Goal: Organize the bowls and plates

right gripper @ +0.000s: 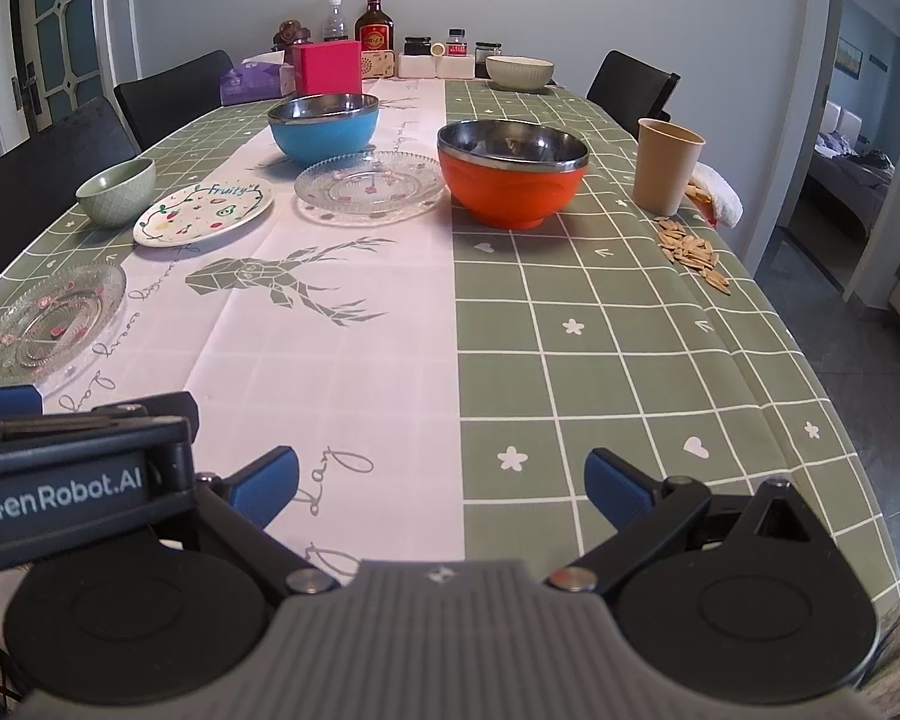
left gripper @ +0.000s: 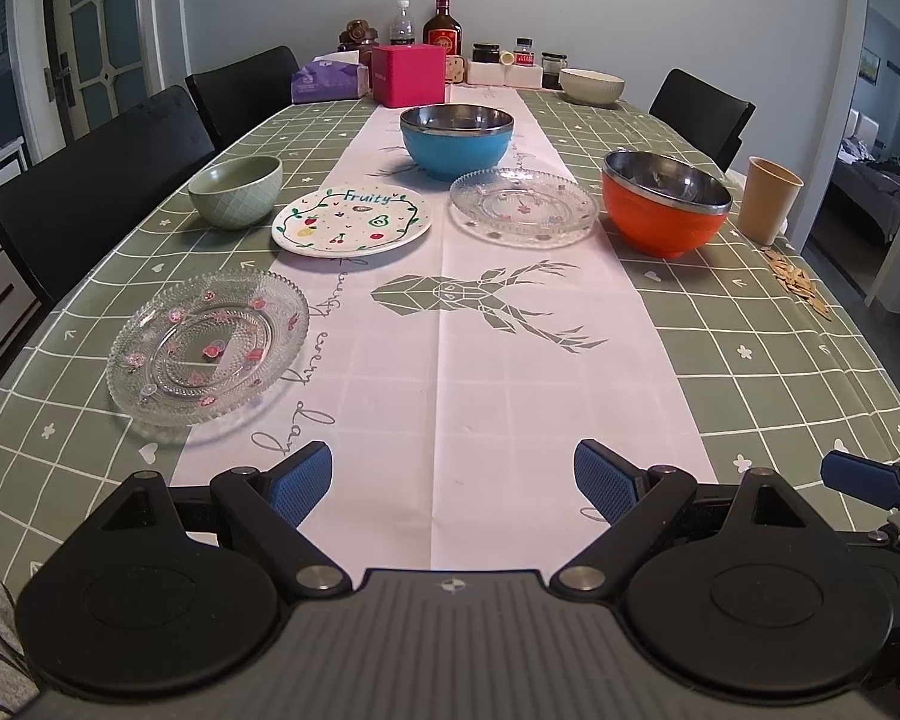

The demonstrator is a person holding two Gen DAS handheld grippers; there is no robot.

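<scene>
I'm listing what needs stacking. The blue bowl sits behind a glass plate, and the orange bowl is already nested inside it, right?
Not quite. The blue bowl does sit behind a glass plate, but the orange bowl stands apart on the tablecloth, right of that plate. The left wrist view shows it.

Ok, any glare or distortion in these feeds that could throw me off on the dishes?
Left wrist view: fisheye bends the table edges; the near glass plate is sharp, with faint sparkle. Right wrist view: same curvature; the orange bowl shows steel-rim reflections; the left gripper's body blocks the lower left corner.
</scene>
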